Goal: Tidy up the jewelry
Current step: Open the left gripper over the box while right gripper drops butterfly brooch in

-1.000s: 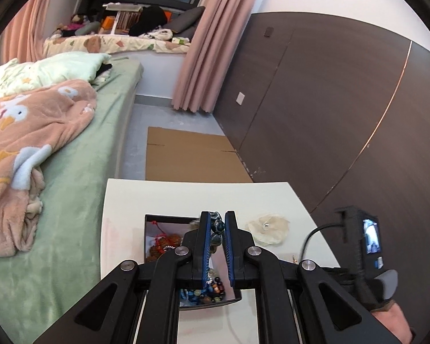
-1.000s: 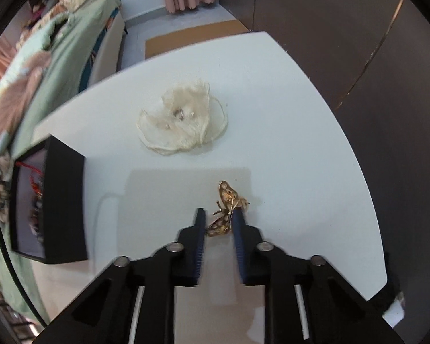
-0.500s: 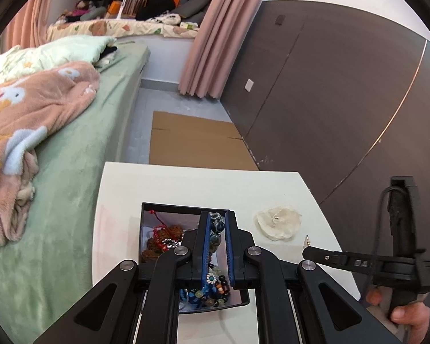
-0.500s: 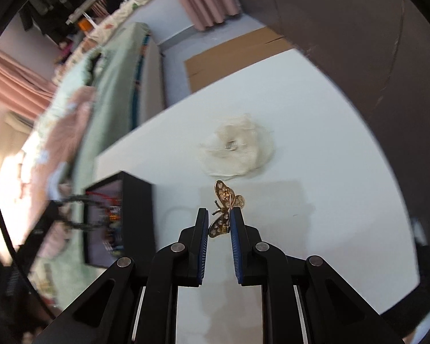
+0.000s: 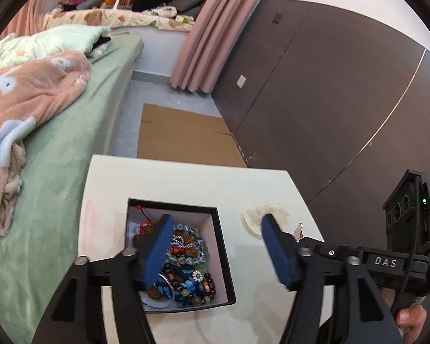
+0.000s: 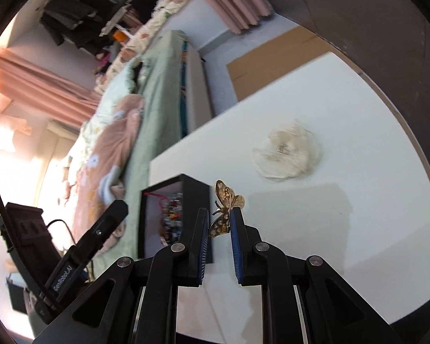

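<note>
A black jewelry box (image 5: 220, 246) with a pale lining sits on the white table (image 5: 172, 183) and holds a heap of beaded bracelets (image 5: 186, 261). My left gripper (image 5: 215, 229) is open above the box, empty. My right gripper (image 6: 219, 220) is shut on a gold butterfly brooch (image 6: 225, 209) and holds it above the table, just right of the box (image 6: 195, 197). The brooch tip also shows in the left wrist view (image 5: 298, 229). A cream fabric flower brooch (image 6: 286, 150) lies on the table beyond it; it also shows in the left wrist view (image 5: 255, 218).
A bed with green sheet (image 5: 57, 172) and pink blanket (image 5: 23, 100) runs along the table's left side. A dark wood wall (image 5: 329, 86) stands to the right. Flat cardboard (image 5: 183, 140) lies on the floor beyond the table.
My left gripper has opened and the bead bracelet it held has dropped into the box. My right gripper has lifted the butterfly brooch off the table and carried it left toward the box.
</note>
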Tool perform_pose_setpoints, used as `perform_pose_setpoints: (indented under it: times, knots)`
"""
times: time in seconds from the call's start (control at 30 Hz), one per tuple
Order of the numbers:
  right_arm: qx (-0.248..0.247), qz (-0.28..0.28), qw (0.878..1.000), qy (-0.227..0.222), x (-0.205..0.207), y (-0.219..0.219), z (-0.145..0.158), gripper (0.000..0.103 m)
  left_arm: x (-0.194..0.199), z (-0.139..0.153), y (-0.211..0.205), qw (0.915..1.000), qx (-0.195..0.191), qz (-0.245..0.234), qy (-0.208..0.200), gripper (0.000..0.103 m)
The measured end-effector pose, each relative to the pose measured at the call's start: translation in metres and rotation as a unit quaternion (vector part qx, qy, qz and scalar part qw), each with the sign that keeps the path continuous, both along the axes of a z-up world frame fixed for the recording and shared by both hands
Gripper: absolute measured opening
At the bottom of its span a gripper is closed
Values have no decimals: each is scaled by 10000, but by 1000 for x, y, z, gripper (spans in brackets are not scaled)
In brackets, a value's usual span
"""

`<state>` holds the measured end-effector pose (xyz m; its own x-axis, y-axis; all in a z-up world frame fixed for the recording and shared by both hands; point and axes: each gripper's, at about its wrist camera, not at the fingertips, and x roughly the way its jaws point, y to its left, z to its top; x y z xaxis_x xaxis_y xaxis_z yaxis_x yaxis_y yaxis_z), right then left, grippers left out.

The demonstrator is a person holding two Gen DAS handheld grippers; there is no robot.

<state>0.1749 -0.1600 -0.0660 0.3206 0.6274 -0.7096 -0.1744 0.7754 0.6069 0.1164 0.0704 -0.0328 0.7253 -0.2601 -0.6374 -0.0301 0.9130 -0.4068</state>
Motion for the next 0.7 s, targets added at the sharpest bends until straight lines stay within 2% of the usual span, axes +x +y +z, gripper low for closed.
perform_pose_setpoints:
  times: [0.07,0.1,0.4,0.5,0.57,0.6,0.63,0.7]
  knots:
    - [80,103,9998,-144,-2,7,4,17,-1,2,7,9999,-3,99,-23,80]
    - [127,161,9996,-188,-3,12,6,17,-2,1,10,9999,-40,144,-14,82]
    - [646,624,9944,-561,-6,62,17,17,-4,0,45,9973,-301,648,142,82]
    - [802,726,9927,-536,-2,77,13,20,-5,-4,57,9955,-428,823,216,82]
    - [710,804,9929,-516,-2,81,12,43,-4,-6,62,9943,-525,885,277,82]
    - [542,783,9938,-566,-4,81,14,63,-4,-7,63,9940,-546,904,284,82]
    - [409,697,9946,-657,-6,77,17,76,-4,-7,62,9940,-536,904,287,82]
    - [285,539,9946,-836,-9,68,24,83,-3,-7,58,9946,-499,863,289,82]
